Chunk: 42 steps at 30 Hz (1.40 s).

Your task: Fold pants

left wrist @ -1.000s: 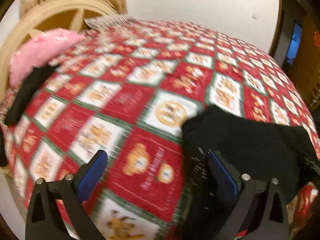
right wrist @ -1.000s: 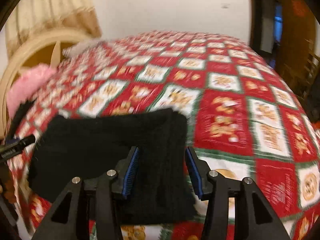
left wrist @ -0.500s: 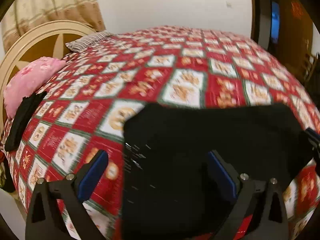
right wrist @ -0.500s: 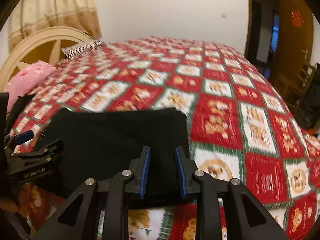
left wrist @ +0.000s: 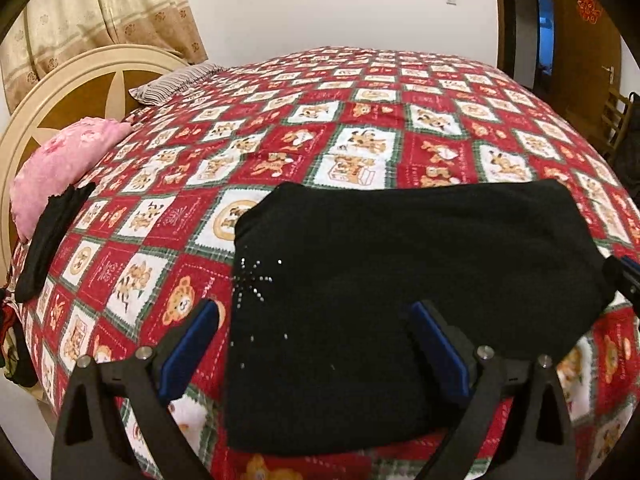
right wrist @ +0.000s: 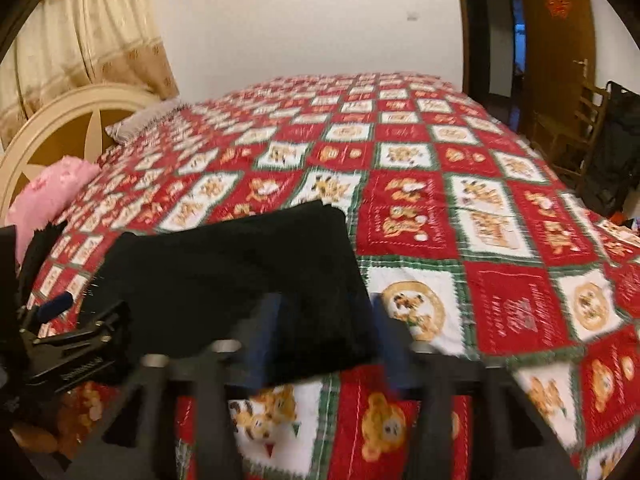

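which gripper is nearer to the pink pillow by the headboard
Left. The left gripper hangs open over the black pants' end toward the pink pillow. The right gripper, jaws just opened, straddles the pants' far end.

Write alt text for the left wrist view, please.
Folded black pants lie on a red patterned bedspread, with the open left gripper over their near edge. A pink pillow rests by the cream headboard.
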{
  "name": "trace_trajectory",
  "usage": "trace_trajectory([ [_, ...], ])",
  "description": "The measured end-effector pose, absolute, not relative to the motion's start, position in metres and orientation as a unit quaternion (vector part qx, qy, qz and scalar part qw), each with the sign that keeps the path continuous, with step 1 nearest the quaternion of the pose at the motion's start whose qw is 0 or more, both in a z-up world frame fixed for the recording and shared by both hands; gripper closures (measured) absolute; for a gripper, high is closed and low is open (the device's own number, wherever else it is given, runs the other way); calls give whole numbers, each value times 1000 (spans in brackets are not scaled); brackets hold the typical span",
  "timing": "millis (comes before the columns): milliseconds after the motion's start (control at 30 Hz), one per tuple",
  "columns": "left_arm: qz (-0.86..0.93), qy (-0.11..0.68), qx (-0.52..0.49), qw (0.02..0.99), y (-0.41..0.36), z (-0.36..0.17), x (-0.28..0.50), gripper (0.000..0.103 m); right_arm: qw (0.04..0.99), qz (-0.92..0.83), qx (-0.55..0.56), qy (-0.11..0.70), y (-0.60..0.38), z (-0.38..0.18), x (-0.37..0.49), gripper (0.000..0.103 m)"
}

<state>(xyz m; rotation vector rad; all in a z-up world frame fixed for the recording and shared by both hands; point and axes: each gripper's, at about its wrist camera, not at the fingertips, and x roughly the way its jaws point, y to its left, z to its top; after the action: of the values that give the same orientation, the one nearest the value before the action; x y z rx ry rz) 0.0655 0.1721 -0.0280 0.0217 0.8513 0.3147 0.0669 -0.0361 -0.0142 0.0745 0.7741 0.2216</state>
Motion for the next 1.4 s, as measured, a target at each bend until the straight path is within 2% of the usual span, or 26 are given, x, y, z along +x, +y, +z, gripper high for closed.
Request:
trace_trajectory([
  [400, 118, 394, 37, 911, 136, -4, 32, 4, 924, 106, 63, 361, -46, -1, 19, 31],
  [867, 97, 325, 46, 939, 120, 41, -14, 0, 952, 68, 80, 288, -56, 58, -36, 31],
  [1400, 91, 304, 43, 947, 124, 51, -38, 0, 957, 69, 64, 275, -41, 66, -57, 31],
])
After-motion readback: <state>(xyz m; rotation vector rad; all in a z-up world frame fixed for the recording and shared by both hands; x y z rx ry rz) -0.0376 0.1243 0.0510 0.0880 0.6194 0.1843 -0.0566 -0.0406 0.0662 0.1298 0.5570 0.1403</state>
